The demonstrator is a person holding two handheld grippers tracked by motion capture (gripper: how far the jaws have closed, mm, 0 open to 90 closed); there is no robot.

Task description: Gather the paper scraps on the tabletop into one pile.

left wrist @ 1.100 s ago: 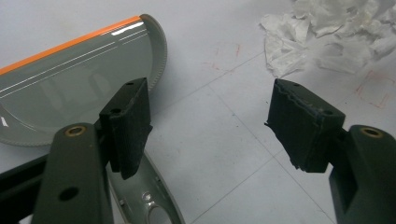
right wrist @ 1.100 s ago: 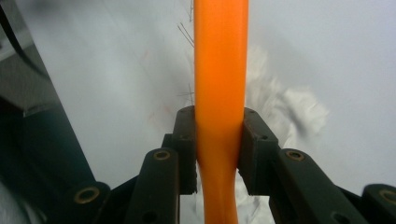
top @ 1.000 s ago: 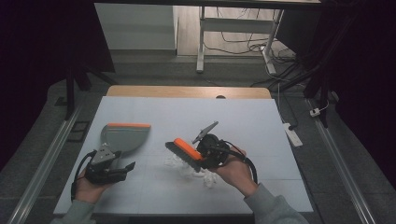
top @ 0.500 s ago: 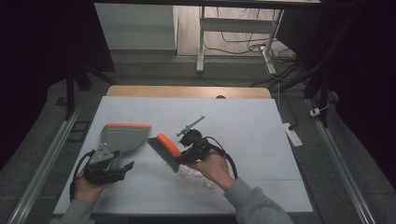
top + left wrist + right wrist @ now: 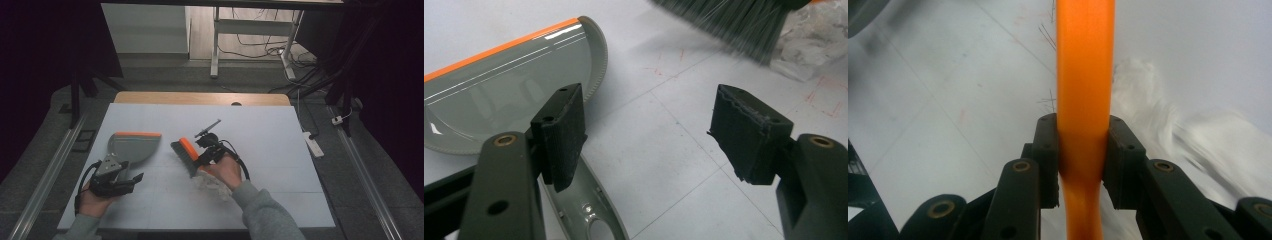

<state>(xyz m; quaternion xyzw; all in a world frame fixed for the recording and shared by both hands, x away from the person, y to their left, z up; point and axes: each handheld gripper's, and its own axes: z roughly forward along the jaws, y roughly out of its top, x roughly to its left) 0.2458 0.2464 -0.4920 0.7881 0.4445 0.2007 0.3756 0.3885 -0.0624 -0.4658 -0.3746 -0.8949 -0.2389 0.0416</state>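
Note:
A grey dustpan (image 5: pixel 134 145) with an orange lip lies on the white table, left of centre. My left gripper (image 5: pixel 127 172) rests open just below it. In the left gripper view the jaws (image 5: pixel 651 125) stand wide apart, with the dustpan (image 5: pixel 499 100) and its handle (image 5: pixel 594 215) by the left jaw. My right gripper (image 5: pixel 200 159) is shut on the orange back of a hand brush (image 5: pixel 184 154) with dark bristles, just right of the dustpan. In the right gripper view my right gripper (image 5: pixel 1083 150) clamps the orange brush (image 5: pixel 1083 75) on both sides. A white crumpled heap (image 5: pixel 210 182) lies under the right hand.
The table's (image 5: pixel 280 135) right half is bare white board with faint grid lines. A wooden strip (image 5: pixel 200 98) runs along its far edge. Metal rails (image 5: pixel 367 185) flank both sides. A power strip (image 5: pixel 312 142) lies on the floor at the right.
My right gripper has carried the brush leftward across the table toward the dustpan, leaving the white heap behind it under the hand. The left gripper has stayed put and open.

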